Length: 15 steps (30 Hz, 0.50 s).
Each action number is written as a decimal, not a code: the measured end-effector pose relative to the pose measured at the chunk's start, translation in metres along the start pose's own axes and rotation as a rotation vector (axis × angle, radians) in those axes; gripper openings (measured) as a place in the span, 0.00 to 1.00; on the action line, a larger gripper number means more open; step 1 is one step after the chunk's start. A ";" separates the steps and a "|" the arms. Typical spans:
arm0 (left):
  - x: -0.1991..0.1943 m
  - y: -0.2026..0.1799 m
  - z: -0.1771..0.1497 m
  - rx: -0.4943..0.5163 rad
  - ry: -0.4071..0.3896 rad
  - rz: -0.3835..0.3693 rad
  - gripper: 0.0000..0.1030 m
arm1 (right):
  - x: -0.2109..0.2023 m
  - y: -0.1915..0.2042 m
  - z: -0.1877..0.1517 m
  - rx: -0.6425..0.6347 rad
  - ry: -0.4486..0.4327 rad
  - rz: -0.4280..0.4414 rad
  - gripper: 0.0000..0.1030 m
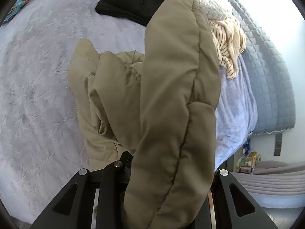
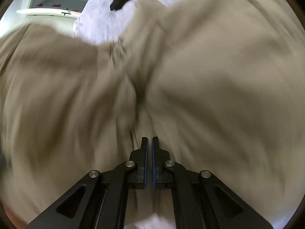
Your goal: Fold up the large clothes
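In the left wrist view, a padded khaki coat [image 1: 122, 95] with stitched seams is seen heaped on a pale lilac plush bedspread [image 1: 38, 87], and one thick quilted fold is gripped in the left gripper [image 1: 167, 171] and rises through the centre right of the frame. In the right wrist view, the same coat, blurred, fills almost the whole frame, while the right gripper [image 2: 149, 143] at lower centre is closed with nothing seen between its blue-edged pads, its tips set just against the cloth.

The bed [image 1: 38, 95] is bare on the left of the tan coat [image 1: 114, 95]. A black cloth [image 1: 129, 2] blocks the far side. A striped top [image 1: 228, 43] blocks the right.
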<state>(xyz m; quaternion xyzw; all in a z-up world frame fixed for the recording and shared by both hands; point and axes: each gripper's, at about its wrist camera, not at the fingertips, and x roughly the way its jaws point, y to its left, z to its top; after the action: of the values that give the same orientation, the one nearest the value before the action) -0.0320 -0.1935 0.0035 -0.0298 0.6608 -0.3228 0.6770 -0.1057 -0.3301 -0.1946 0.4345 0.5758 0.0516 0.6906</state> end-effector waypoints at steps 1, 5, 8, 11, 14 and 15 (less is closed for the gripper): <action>0.004 -0.006 -0.001 0.009 0.012 0.014 0.27 | 0.001 -0.005 -0.009 0.006 0.022 0.012 0.02; 0.036 -0.033 0.001 0.065 0.073 0.080 0.27 | 0.019 -0.019 -0.035 0.032 0.080 0.065 0.02; 0.065 -0.054 0.003 0.104 0.142 0.112 0.34 | 0.033 -0.031 -0.039 0.064 0.111 0.127 0.02; 0.086 -0.067 0.008 0.096 0.193 0.066 0.51 | 0.023 -0.041 -0.043 0.078 0.125 0.154 0.02; 0.102 -0.081 0.013 0.103 0.203 -0.043 0.76 | -0.016 -0.054 -0.049 0.053 0.067 0.125 0.02; 0.107 -0.082 0.015 0.108 0.197 -0.066 0.76 | -0.028 -0.060 -0.051 0.057 0.044 0.109 0.02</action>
<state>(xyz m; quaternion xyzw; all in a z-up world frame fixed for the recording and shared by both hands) -0.0597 -0.3145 -0.0499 0.0170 0.7044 -0.3816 0.5983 -0.1835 -0.3561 -0.2111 0.4833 0.5675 0.0822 0.6615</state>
